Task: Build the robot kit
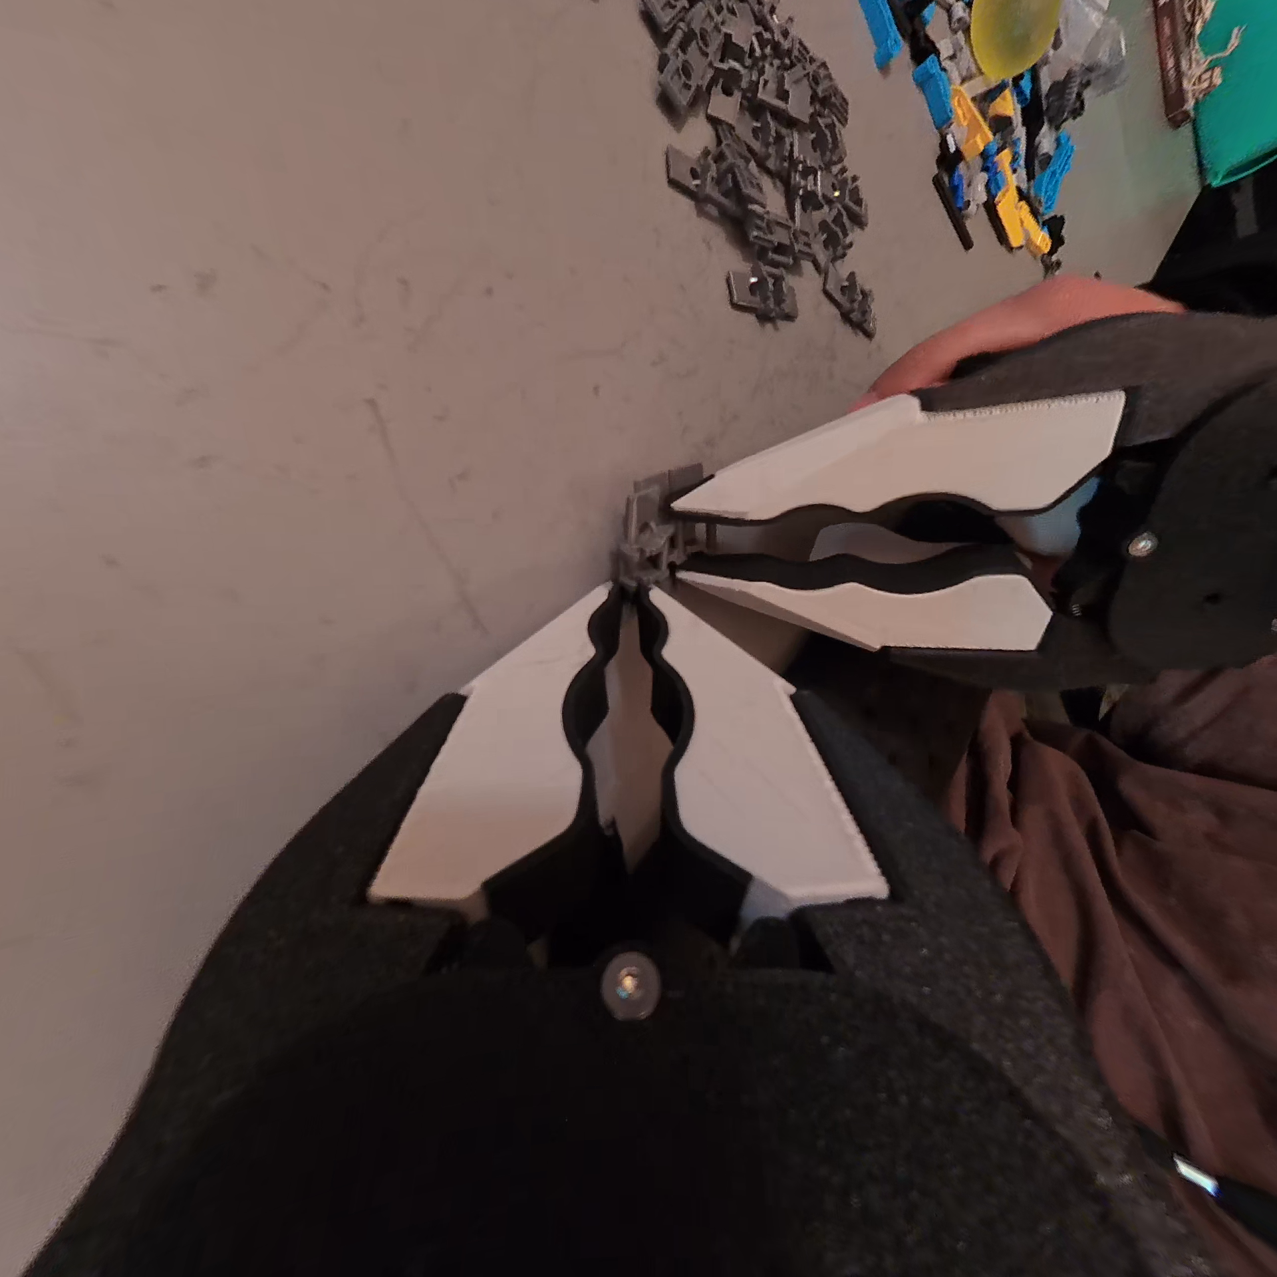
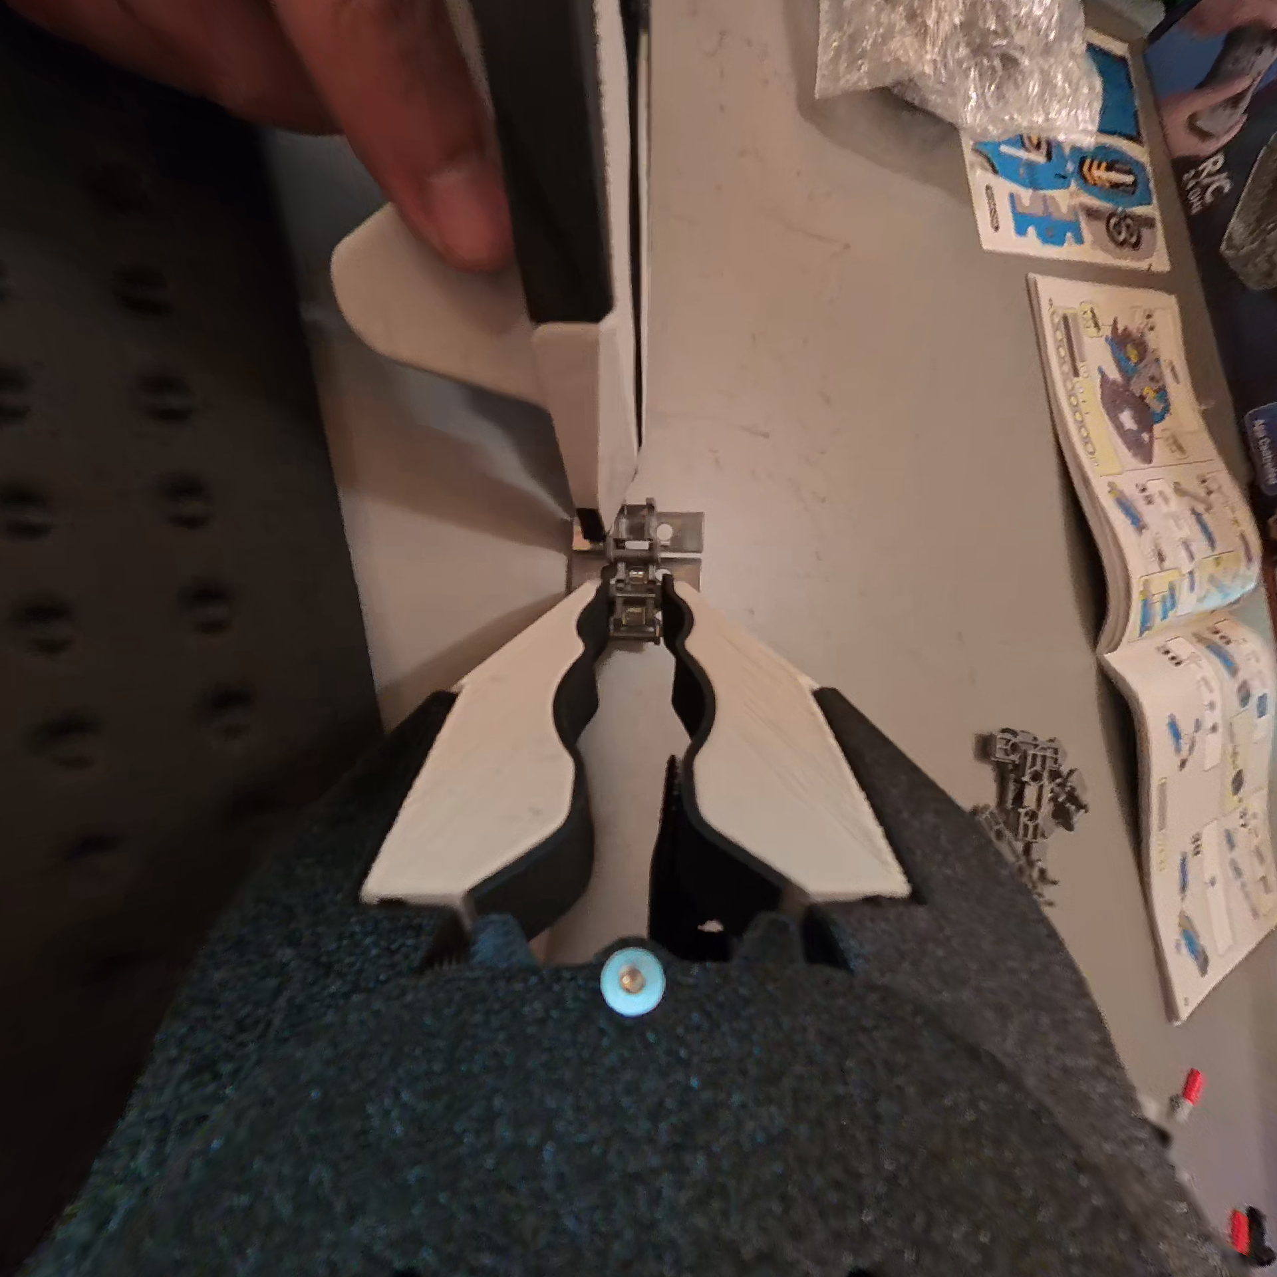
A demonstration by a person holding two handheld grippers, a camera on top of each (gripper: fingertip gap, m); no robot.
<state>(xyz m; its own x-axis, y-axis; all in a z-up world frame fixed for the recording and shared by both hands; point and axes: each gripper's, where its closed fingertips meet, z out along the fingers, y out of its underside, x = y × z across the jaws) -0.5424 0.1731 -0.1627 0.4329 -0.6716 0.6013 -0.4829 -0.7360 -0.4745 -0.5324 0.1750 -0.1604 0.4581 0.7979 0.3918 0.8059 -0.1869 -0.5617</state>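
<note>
The left gripper (image 1: pixel 632 596) has its jaws pinched almost together on the lower end of a small grey brick assembly (image 1: pixel 651 535), held above the pale desk (image 1: pixel 276 345). The right gripper (image 1: pixel 680 537) comes in from 3 o'clock in the left wrist view, its jaws closed on the same assembly from the side, so both tools grip the 1 piece at once. A hand (image 1: pixel 981 332) shows behind the right gripper at about 2 o'clock.

In the right wrist view the right gripper (image 2: pixel 634 608) clamps the grey brick assembly (image 2: pixel 636 573) between its narrowed tips, with a thin gap along the wavy black pads behind. The left gripper (image 2: pixel 601 525) reaches down from 12 o'clock and meets the assembly at its upper left; fingers of a hand (image 2: pixel 442 173) rest on it at 11 o'clock.

A pile of loose grey parts (image 1: pixel 767 152) lies on the desk at 1 o'clock in the left wrist view, with a blue, yellow and black partly built model (image 1: pixel 988 131) just beyond it. In the right wrist view an open instruction booklet (image 2: pixel 1168 622) lies at 3 o'clock, a sticker sheet (image 2: pixel 1064 193) at 2 o'clock, a crinkled clear bag (image 2: pixel 967 62) at 1 o'clock and a few grey parts (image 2: pixel 1029 795) at 4 o'clock.
</note>
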